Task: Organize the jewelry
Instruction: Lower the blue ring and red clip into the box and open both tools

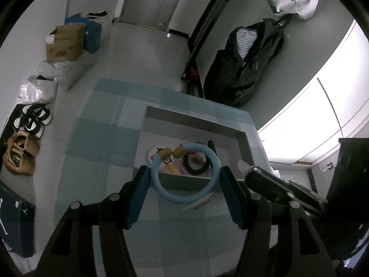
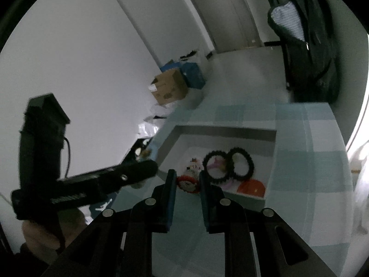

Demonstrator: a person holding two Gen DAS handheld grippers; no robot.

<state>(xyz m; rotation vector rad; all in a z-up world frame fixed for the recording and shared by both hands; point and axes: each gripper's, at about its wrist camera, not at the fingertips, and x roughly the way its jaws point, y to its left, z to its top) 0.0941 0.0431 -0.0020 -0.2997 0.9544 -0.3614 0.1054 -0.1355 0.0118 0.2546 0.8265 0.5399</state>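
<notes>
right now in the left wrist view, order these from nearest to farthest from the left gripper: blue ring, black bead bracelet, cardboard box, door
1. blue ring: between the left gripper's fingers, over the tray's near wall.
2. black bead bracelet: just beyond, inside the grey tray.
3. cardboard box: far left, on the floor by the wall.
4. door: farthest, at the top.
</notes>
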